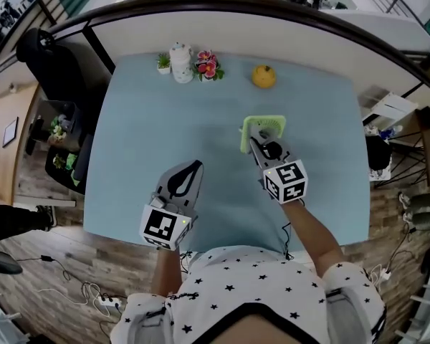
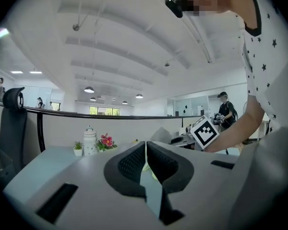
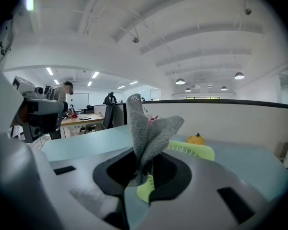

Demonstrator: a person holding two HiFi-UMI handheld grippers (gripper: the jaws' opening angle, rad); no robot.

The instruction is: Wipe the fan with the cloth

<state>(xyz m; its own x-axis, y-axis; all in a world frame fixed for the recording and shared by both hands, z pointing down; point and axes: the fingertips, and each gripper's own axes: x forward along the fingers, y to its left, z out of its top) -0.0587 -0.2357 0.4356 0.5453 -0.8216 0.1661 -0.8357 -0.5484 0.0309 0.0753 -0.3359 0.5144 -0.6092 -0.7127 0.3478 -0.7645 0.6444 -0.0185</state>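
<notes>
Pinching cloth (image 3: 151,128), right fingers (image 3: 174,178) at fan (image 3: 194,150).

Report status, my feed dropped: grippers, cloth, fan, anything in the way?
Right gripper shut on grey cloth, over the green fan. Left gripper shut, empty, short of the fan. Pumpkin and flowers far beyond, apart from the fan.

Bright, even ceiling light; soft shadows; strong fisheye bending, dark corners
</notes>
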